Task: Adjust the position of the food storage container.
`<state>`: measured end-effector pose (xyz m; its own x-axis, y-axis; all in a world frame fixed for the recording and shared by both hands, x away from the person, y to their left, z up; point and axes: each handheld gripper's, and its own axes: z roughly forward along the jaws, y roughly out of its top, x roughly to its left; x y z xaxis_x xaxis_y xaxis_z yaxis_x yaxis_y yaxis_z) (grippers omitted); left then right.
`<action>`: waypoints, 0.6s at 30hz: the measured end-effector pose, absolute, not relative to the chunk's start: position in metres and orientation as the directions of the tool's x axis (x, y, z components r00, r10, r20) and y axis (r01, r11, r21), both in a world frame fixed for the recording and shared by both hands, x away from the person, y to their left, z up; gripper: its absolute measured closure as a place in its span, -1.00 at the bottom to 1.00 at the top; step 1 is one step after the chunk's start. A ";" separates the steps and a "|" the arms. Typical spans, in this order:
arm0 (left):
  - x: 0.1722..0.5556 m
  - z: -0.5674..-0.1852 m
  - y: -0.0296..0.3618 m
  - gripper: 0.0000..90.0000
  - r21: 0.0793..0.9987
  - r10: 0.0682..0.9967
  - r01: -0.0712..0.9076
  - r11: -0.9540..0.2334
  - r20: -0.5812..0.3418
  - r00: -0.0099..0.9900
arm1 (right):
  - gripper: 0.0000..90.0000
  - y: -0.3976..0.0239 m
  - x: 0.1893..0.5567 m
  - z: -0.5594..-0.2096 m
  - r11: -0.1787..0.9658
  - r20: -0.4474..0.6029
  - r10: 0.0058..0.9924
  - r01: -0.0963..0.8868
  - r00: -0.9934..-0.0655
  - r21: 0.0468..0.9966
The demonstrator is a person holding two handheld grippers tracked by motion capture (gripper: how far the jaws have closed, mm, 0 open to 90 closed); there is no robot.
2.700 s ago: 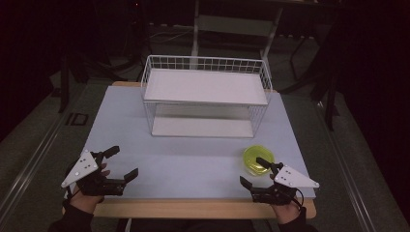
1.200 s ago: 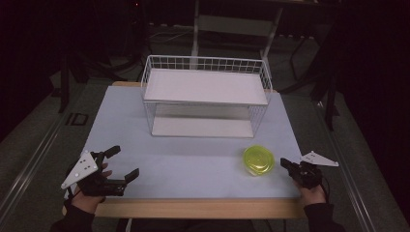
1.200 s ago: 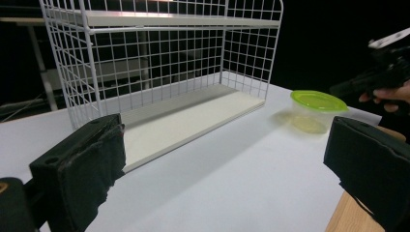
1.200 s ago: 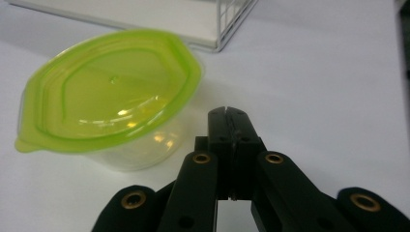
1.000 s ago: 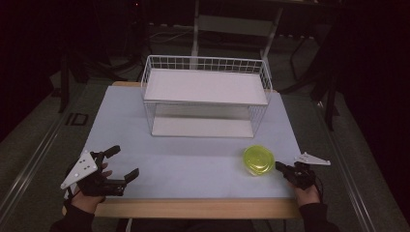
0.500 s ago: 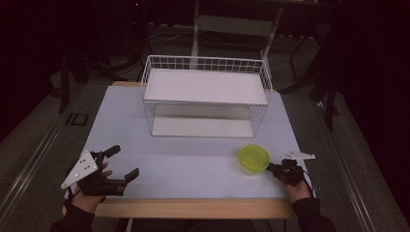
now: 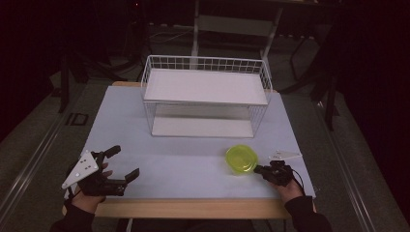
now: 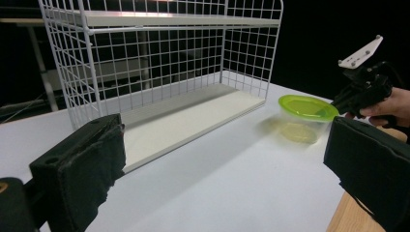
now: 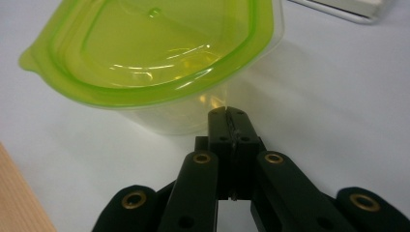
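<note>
Green-lidded container (image 7: 241, 159) sits on the table (image 7: 193, 169), outside the wire rack (image 7: 205, 99); right gripper (image 7: 257, 169) touches it with jaws pressed together, left gripper (image 7: 122, 164) gapes empty; shelving seemingly remains

Dark lab: bare test table (image 7: 193, 164)

Both grippers are black. The left gripper (image 7: 118, 164) has broad, block-like padded jaws; the right gripper (image 9: 227, 112) has slim linkage arms with brass-coloured rivets. Each carries a pale grey three-cornered plate (image 7: 80, 169). A thin black cable (image 7: 300, 180) trails from the right one. The sleeves (image 7: 305, 216) are dark.
</note>
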<state>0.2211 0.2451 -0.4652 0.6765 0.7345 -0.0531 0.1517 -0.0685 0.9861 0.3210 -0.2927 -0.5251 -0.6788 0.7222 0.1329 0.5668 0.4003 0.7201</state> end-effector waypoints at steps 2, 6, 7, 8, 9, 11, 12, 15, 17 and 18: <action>0.221 -0.465 0.245 -0.96 0.986 0.736 0.151 -0.070 -0.052 0.675 | 1.00 -0.290 0.322 -0.524 0.408 0.125 0.717 0.559 -0.685 0.722; 0.222 -0.465 0.247 -0.96 0.985 0.739 0.160 -0.060 -0.064 0.671 | 1.00 -0.266 0.328 -0.518 0.422 0.130 0.684 0.534 -0.718 0.733; 0.222 -0.466 0.247 -0.96 0.985 0.738 0.160 -0.057 -0.066 0.671 | 1.00 -0.258 0.329 -0.518 0.442 0.129 0.669 0.532 -0.732 0.722; 0.222 -0.466 0.247 -0.96 0.985 0.738 0.160 -0.057 -0.066 0.671 | 1.00 -0.258 0.329 -0.518 0.442 0.129 0.669 0.532 -0.732 0.722; 0.222 -0.466 0.247 -0.96 0.985 0.740 0.162 -0.059 -0.066 0.669 | 1.00 -0.253 0.330 -0.518 0.420 0.147 0.668 0.534 -0.729 0.734; 0.222 -0.465 0.247 -0.96 0.986 0.741 0.157 -0.063 -0.060 0.669 | 1.00 -0.240 0.331 -0.518 0.441 0.157 0.643 0.530 -0.750 0.724; 0.222 -0.465 0.247 -0.96 0.986 0.739 0.158 -0.061 -0.062 0.671 | 1.00 -0.234 0.332 -0.517 0.436 0.147 0.649 0.524 -0.746 0.731; 0.221 -0.465 0.247 -0.96 0.985 0.738 0.157 -0.070 -0.055 0.673 | 1.00 -0.231 0.333 -0.516 0.459 0.131 0.639 0.512 -0.758 0.726; 0.221 -0.465 0.246 -0.96 0.985 0.737 0.158 -0.076 -0.051 0.674 | 1.00 -0.232 0.334 -0.516 0.451 0.131 0.650 0.519 -0.748 0.726; 0.221 -0.465 0.246 -0.96 0.984 0.736 0.159 -0.074 -0.053 0.675 | 1.00 -0.234 0.337 -0.518 0.457 0.121 0.667 0.532 -0.735 0.712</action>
